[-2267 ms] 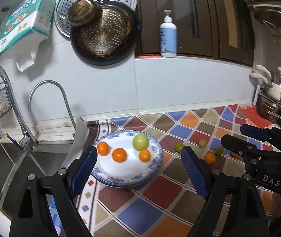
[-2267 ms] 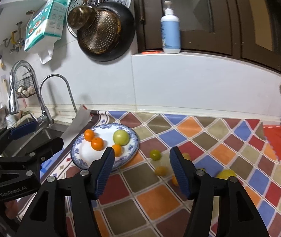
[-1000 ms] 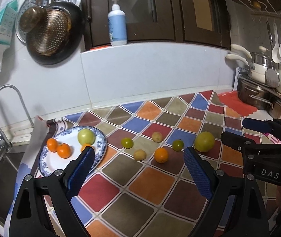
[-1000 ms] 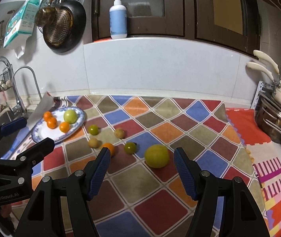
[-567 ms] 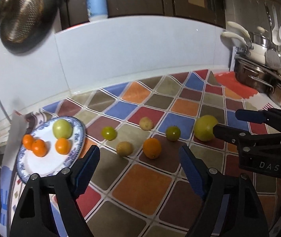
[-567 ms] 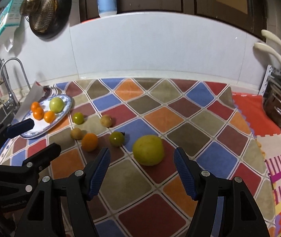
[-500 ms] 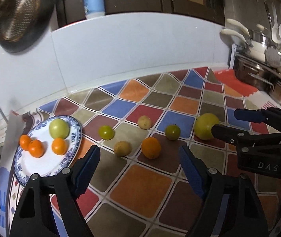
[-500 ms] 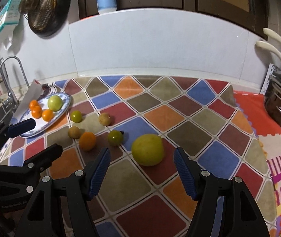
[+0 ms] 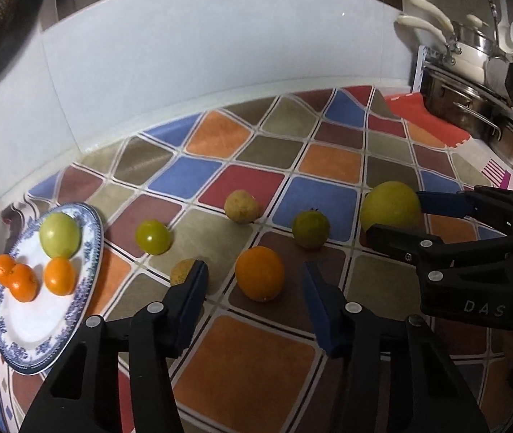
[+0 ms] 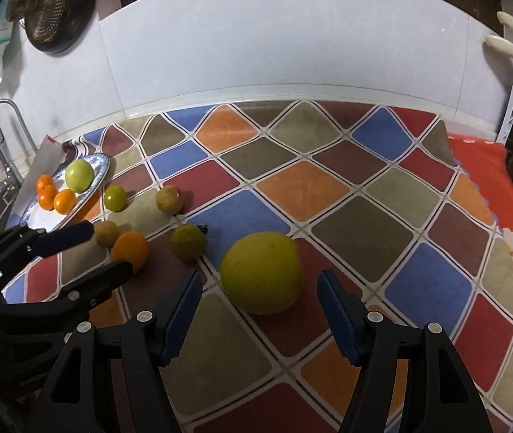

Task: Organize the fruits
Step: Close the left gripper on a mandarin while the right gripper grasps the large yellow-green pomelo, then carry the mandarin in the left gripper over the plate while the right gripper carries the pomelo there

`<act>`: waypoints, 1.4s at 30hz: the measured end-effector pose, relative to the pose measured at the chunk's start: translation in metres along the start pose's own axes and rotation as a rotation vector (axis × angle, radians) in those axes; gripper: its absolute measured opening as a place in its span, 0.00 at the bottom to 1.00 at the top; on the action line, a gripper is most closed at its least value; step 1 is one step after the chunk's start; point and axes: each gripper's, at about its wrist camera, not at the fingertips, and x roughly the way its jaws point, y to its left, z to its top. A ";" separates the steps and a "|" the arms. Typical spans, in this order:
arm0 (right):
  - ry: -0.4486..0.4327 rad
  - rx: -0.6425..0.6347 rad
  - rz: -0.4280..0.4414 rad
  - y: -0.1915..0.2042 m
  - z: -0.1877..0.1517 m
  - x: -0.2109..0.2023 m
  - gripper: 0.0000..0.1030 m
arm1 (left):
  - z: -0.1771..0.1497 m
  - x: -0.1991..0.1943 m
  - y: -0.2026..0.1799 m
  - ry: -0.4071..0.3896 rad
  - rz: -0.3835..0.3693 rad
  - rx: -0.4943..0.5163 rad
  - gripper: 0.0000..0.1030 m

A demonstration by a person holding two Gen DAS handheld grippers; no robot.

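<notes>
Left tongs spread wide, low around an orange on the checkered tabletop. Right tongs gaping beside a large yellow-green fruit. Farther off, smaller fruits scattered; beyond, blue-rimmed plate bearing three oranges, one green apple.

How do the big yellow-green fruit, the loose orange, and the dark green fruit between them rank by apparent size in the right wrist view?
1. Big yellow-green fruit, clearly largest, though also nearest the camera.
2. Loose orange.
3. Dark green fruit.
The last two look nearly alike; their order is unsure.
</notes>
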 end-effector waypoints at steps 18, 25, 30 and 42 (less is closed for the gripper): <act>0.024 0.008 0.001 -0.002 -0.001 0.013 0.49 | 0.001 0.014 0.004 0.041 -0.037 -0.021 0.31; 0.009 0.011 0.005 0.001 -0.002 0.003 0.48 | 0.003 -0.003 0.005 0.003 -0.035 -0.032 0.31; -0.016 0.003 0.011 0.008 -0.001 -0.011 0.48 | 0.002 -0.021 0.008 -0.026 -0.032 -0.050 0.31; -0.087 -0.027 0.030 0.032 -0.003 -0.053 0.48 | -0.008 -0.071 0.015 -0.100 -0.006 -0.079 0.31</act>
